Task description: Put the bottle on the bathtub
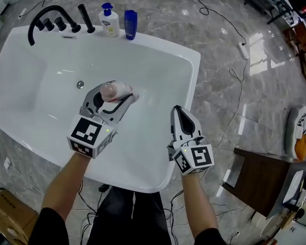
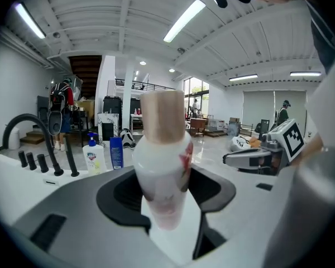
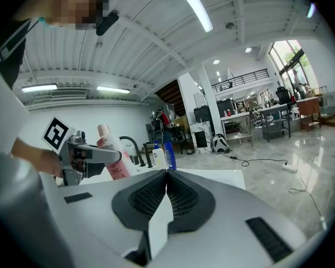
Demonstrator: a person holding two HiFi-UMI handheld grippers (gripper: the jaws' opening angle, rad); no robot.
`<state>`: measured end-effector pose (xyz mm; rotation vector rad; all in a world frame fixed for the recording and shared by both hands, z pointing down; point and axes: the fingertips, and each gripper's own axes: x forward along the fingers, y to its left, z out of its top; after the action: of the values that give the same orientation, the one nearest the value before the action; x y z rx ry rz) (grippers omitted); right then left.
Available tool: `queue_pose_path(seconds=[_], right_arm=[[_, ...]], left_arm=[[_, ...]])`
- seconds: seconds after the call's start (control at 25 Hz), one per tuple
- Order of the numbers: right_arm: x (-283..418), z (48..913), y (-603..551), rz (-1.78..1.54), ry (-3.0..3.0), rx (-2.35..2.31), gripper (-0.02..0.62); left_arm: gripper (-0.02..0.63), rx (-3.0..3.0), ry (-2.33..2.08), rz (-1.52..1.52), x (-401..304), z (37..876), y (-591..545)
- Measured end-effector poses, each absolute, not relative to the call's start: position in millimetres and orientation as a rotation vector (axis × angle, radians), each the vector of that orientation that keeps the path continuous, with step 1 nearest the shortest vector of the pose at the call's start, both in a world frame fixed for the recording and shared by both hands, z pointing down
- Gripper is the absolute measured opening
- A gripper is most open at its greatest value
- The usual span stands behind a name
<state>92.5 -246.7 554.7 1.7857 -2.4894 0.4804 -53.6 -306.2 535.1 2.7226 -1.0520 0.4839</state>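
Observation:
A pale pink bottle (image 1: 114,91) with a tan cap is held upright in my left gripper (image 1: 111,102), above the inside of the white bathtub (image 1: 20,80). In the left gripper view the bottle (image 2: 163,166) fills the middle, clamped between the dark pads. My right gripper (image 1: 180,117) is shut with nothing in it and hovers over the tub's near right rim. The right gripper view shows the bottle (image 3: 113,152) at left, held by the left gripper (image 3: 86,156), with my own right gripper (image 3: 166,184) pressed together in front.
On the tub's far ledge stand a black faucet (image 1: 46,17), a white pump bottle (image 1: 108,20) and a blue bottle (image 1: 130,24). A drain (image 1: 80,84) sits in the tub floor. Cables and a power strip (image 1: 243,50) lie on the marble floor; a wooden table (image 1: 260,180) stands at right.

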Motion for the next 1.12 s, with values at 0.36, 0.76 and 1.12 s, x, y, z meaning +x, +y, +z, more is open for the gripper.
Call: queue_pose_path(seconds=[0.36,0.76,1.12], right_arm=[[110,573,-294,0.447,-2.476,1.81,0.025],[107,590,-346,0.418,-2.473,1.762,0.023],[101,609,-371,0.45,-2.459,1.741,0.025]], left_arm=[[0.232,2.763,-1.072,0.479,-22,554,-391],[0.232,2.773,-1.082,0.57,13,593,-480],[0.232,2.751,-1.103,0.71,42,632,-538]])
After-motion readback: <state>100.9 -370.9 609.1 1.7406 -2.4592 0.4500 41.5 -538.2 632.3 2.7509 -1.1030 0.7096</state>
